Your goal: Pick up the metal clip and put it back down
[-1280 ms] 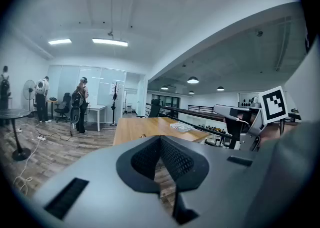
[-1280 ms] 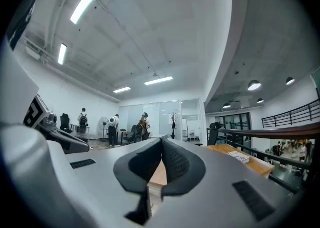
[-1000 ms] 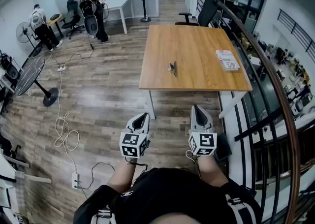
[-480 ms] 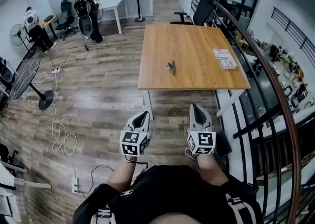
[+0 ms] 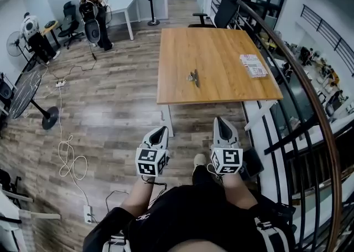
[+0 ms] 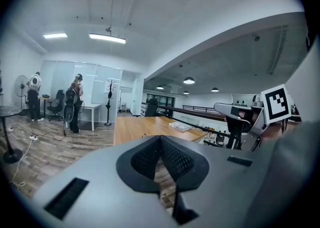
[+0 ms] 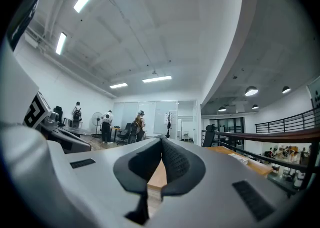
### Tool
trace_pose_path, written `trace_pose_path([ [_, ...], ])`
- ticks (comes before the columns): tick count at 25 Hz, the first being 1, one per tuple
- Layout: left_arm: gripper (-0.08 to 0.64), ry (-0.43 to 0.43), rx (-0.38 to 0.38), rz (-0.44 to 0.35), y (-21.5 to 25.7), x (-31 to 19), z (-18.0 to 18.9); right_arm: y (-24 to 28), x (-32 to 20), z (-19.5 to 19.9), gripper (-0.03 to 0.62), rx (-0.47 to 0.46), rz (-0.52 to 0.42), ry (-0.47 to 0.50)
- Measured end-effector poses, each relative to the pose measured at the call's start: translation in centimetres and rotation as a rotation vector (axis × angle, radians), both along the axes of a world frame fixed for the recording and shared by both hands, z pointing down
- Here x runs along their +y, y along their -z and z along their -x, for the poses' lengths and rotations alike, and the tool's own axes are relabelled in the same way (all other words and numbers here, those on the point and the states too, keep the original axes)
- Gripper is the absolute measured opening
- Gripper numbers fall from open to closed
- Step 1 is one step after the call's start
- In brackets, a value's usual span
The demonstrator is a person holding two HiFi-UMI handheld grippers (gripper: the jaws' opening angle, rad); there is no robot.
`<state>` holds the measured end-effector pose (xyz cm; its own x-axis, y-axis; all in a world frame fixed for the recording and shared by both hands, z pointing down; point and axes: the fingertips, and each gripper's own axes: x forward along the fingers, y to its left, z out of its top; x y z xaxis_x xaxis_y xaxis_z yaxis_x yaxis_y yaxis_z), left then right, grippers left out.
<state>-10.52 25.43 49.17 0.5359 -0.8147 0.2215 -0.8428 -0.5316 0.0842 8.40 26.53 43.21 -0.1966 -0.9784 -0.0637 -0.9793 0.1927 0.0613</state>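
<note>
Closest to the camera, a person in dark clothing holds two handheld grippers out at waist height above a wooden floor [image 5: 110, 112]. The left gripper [image 5: 160, 130] has its jaws pressed together with nothing between them. The right gripper [image 5: 220, 120] is likewise clamped closed and empty. Both point forward toward a wooden table [image 5: 221, 46] that stands well apart from them, across a stretch of bare floor. On the table, near its front edge and toward the left side, lies the small metal clip [image 5: 193, 77], untouched. A stack of papers [image 5: 254, 65] rests near the table's right edge. A railing [image 5: 310, 107] curves along the right. Far off at the left, other people [image 5: 88, 1] stand by desks. The task appears not to have begun: the approach, the pick-up and the put-down all remain.
</note>
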Motion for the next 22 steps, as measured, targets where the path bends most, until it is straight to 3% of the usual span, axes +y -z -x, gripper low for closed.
trace_pose_path([
  [6, 0.018, -0.006, -0.008, 0.015, -1.2, -3.8, -0.4, -1.2, -4.0, -0.4, 0.016, -0.015, 0.003, 0.002],
  [11, 0.018, 0.005, -0.015, 0.019, -1.8, -9.7, -1.2, -1.8, -10.5, -1.8, 0.016, -0.031, 0.005, -0.002],
  [22, 0.018, 0.029, -0.05, 0.015, -1.0, -32.8, -6.7, -0.6, -34.2, -7.2, 0.015, -0.045, -0.011, 0.039],
])
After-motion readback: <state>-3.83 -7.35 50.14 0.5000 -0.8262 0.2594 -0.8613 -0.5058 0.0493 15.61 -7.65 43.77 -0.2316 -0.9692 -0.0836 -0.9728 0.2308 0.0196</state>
